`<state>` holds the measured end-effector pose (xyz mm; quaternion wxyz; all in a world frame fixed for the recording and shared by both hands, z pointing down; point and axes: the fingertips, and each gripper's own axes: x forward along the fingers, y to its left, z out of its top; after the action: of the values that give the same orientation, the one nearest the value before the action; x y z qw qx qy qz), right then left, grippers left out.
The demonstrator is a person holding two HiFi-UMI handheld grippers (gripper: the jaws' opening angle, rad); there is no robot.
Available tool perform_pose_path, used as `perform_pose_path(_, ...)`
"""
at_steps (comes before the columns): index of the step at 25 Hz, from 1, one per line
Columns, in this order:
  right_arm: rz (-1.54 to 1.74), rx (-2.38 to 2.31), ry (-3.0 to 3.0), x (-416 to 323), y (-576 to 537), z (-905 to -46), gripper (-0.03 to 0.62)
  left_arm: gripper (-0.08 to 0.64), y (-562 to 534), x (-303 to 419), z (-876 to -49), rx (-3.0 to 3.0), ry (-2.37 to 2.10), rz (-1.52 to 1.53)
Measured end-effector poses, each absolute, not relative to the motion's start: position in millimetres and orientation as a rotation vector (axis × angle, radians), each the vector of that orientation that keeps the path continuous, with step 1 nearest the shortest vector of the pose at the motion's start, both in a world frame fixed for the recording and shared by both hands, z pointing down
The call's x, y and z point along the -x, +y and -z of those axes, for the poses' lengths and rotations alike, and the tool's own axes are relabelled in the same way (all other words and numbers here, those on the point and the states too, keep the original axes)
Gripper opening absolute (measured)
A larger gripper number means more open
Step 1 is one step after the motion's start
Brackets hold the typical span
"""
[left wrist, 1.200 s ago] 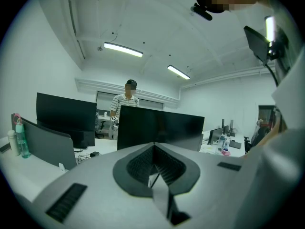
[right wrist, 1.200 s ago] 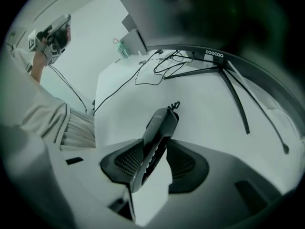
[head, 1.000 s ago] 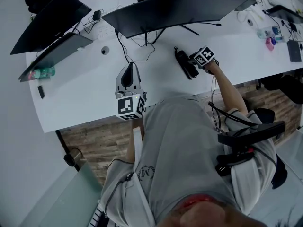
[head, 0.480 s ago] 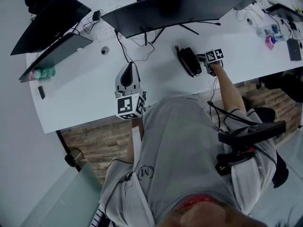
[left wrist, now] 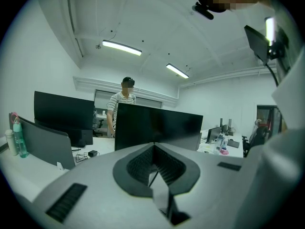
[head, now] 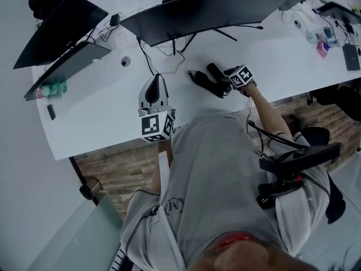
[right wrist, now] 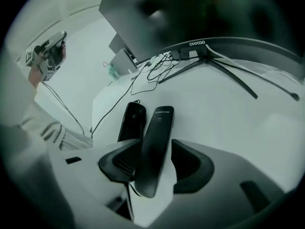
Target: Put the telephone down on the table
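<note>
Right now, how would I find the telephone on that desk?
Find the curved monitor on the white table. In front of its stand are two dark bars side by side. The telephone is the one between the jaws of the right hand-held gripper, which have just been opening; the base beside it has a cord at its end.

The telephone (right wrist: 156, 147) is smooth black plastic with a slight sheen, and the table (head: 101, 117) under it is white, smooth and matt. My left gripper (left wrist: 153, 149) has a matt grey plastic shell and ribbed dark pads (left wrist: 138, 166). Beside the table, the floor (head: 107, 162) shows brown wood planks.
</note>
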<state>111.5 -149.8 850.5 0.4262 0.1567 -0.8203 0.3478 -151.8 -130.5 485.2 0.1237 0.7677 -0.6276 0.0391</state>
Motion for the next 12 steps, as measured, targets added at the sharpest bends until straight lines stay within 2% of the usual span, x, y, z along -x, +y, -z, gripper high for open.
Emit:
perform_pose_path(5,-0.491,-0.502,-2.132,-73.1,-150.9,-821.4,0.187,0.005,-128.4,155.5,-491.3,-2.217,-1.832,-0.124)
perform_pose_path(8,-0.474,-0.359,-2.192,-34.3,-122.2,-807.8,0.187,0.004,-127.4,157.8,-491.9,-2.214,-1.835,-0.127)
perform_pose_path(12,-0.525,-0.311,-2.174,-28.8,-111.8,-817.3,0.187,0.005,-126.4,159.8,-490.8,-2.213,-1.839,-0.118)
